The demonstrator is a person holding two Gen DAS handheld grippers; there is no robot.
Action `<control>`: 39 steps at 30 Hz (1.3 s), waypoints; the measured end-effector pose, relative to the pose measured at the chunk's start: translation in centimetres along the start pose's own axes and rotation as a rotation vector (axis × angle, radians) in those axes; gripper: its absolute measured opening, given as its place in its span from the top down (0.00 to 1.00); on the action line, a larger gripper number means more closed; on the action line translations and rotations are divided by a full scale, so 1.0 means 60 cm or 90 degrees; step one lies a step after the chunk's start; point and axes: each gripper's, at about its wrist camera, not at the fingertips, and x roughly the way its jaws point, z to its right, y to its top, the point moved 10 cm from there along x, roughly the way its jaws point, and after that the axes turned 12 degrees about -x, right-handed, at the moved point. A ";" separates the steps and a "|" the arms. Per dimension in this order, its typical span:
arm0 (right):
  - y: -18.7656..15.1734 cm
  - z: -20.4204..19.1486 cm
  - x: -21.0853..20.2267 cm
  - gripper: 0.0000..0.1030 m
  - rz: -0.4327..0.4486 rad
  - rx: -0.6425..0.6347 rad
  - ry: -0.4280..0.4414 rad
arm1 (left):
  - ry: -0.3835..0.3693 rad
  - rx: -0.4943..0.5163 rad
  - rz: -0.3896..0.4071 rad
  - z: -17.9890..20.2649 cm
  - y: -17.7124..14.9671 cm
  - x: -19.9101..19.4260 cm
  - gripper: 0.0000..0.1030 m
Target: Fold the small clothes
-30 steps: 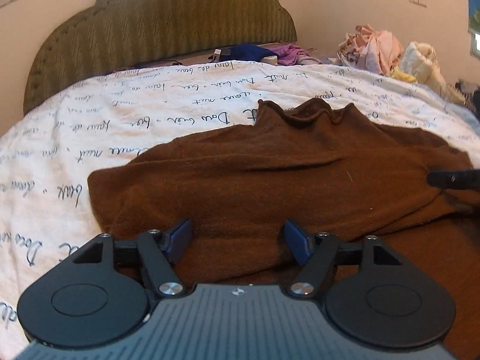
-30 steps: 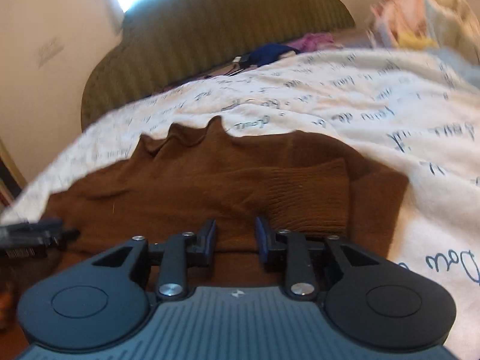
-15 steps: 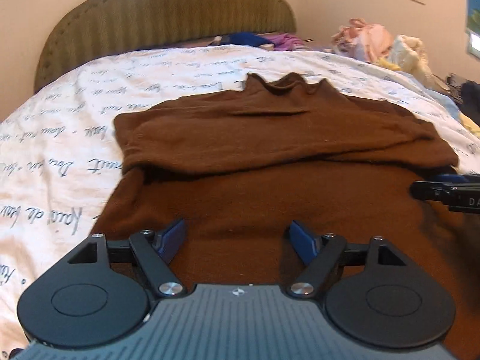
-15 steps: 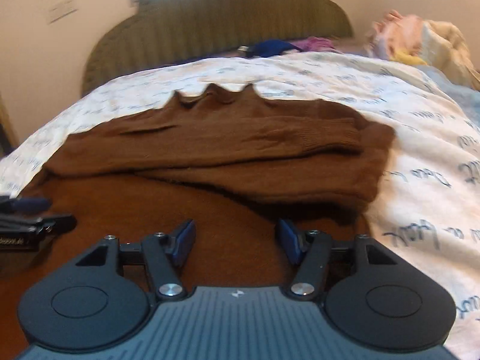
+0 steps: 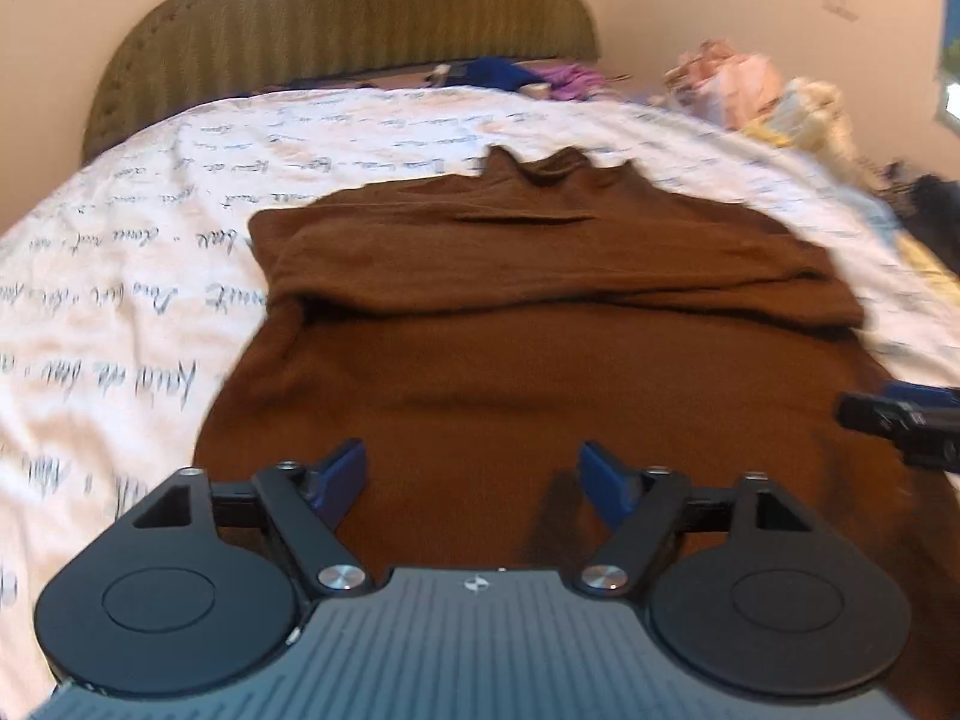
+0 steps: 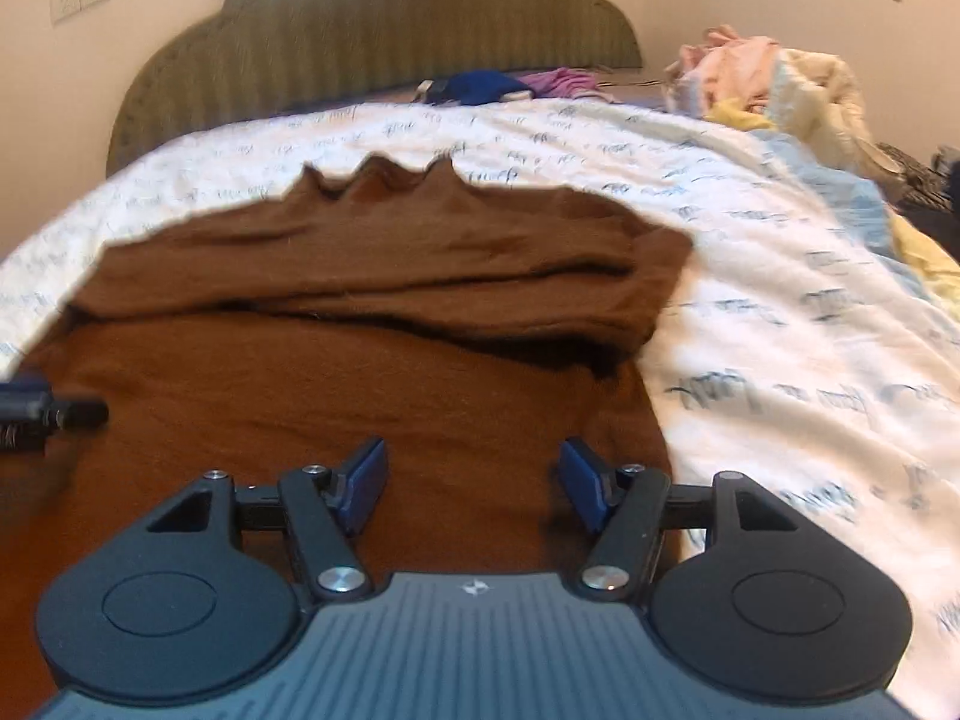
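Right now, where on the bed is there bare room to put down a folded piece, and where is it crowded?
Bare bedspread lies left of the brown sweater, and more between its collar and the headboard. In the right wrist view, another free stretch lies right of the sweater. Crowded: the clothes pile at the far right corner, and the blue and purple garments by the headboard.

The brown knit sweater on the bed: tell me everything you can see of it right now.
The brown knit sweater looks soft and fuzzy, with a raised, wavy roll collar at its far end. It lies flat on the white quilt printed with script. Both sleeves are folded across the chest into a layered band; the lower body stretches smooth toward the cameras. Nothing grips it: the left gripper and right gripper are open above the near part, nothing between the jaws.
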 end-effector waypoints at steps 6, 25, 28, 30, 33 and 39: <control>-0.072 -0.038 -0.008 0.25 0.002 -0.049 -0.003 | 0.009 0.046 0.009 -0.005 -0.067 -0.009 0.12; -0.122 -0.014 -0.157 0.17 -0.007 -0.019 0.072 | -0.030 -0.033 0.043 -0.042 -0.124 -0.170 0.13; -0.172 0.031 -0.179 0.17 -0.056 0.084 0.132 | -0.029 -0.109 0.035 -0.103 -0.153 -0.205 0.14; -0.192 0.050 -0.190 0.17 -0.067 0.129 0.154 | -0.062 -0.194 0.002 -0.133 -0.168 -0.219 0.16; -0.205 0.061 -0.204 0.17 -0.067 0.162 0.170 | -0.138 -0.293 -0.021 -0.164 -0.175 -0.230 0.17; -0.212 0.052 -0.206 0.34 -0.078 0.213 0.262 | -0.248 -0.384 -0.111 -0.152 -0.176 -0.218 0.43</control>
